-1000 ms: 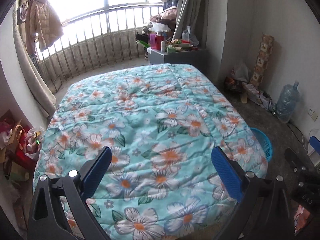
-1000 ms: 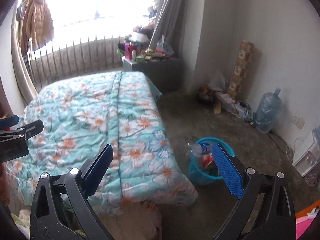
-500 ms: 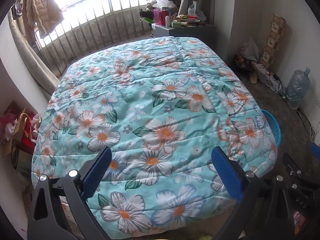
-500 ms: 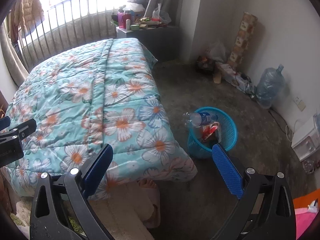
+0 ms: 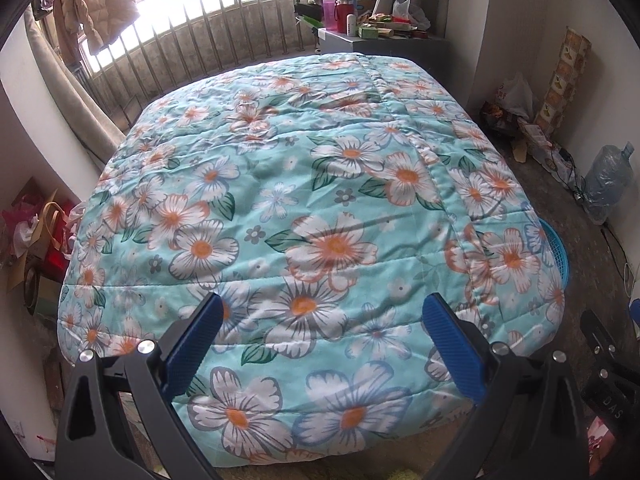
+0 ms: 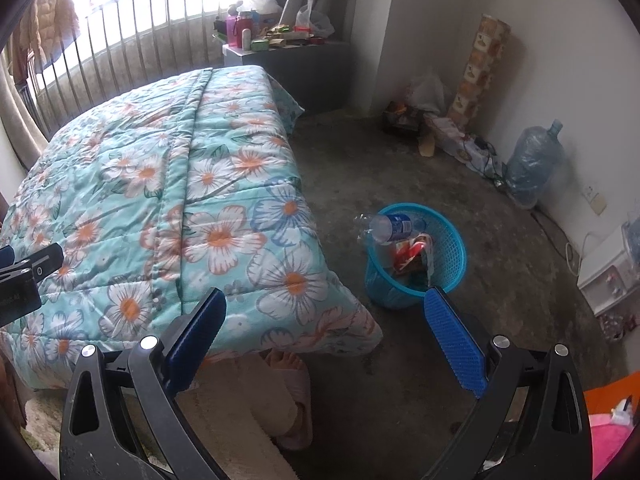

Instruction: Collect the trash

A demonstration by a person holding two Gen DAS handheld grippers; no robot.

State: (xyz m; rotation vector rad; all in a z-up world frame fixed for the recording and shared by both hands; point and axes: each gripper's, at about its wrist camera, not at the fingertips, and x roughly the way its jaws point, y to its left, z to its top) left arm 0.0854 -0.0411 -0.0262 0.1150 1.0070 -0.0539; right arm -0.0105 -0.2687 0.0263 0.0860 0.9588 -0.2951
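Observation:
A blue mesh trash basket point(image 6: 452, 256) stands on the floor right of the bed. A clear plastic bottle point(image 6: 390, 227) lies across its rim, with red and white wrappers point(image 6: 412, 254) inside. Its rim also shows in the left wrist view point(image 5: 557, 248) past the bed's right edge. My left gripper point(image 5: 322, 350) is open and empty above the foot of the bed. My right gripper point(image 6: 324, 338) is open and empty, near the bed's corner, short of the basket. No loose trash shows on the quilt.
A bed with a floral teal quilt point(image 5: 300, 208) fills the middle. A cluttered grey cabinet point(image 6: 296, 56) stands by the window railing. A water jug point(image 6: 530, 166), cables and bags line the right wall. A white drawer unit point(image 6: 608, 268) sits at right. Bags point(image 5: 36, 236) stand left of the bed.
Both grippers have pulled back and tilted downward, so more of the bed's foot and floor shows. The basket sits higher and fuller in the right wrist view. Both stay open.

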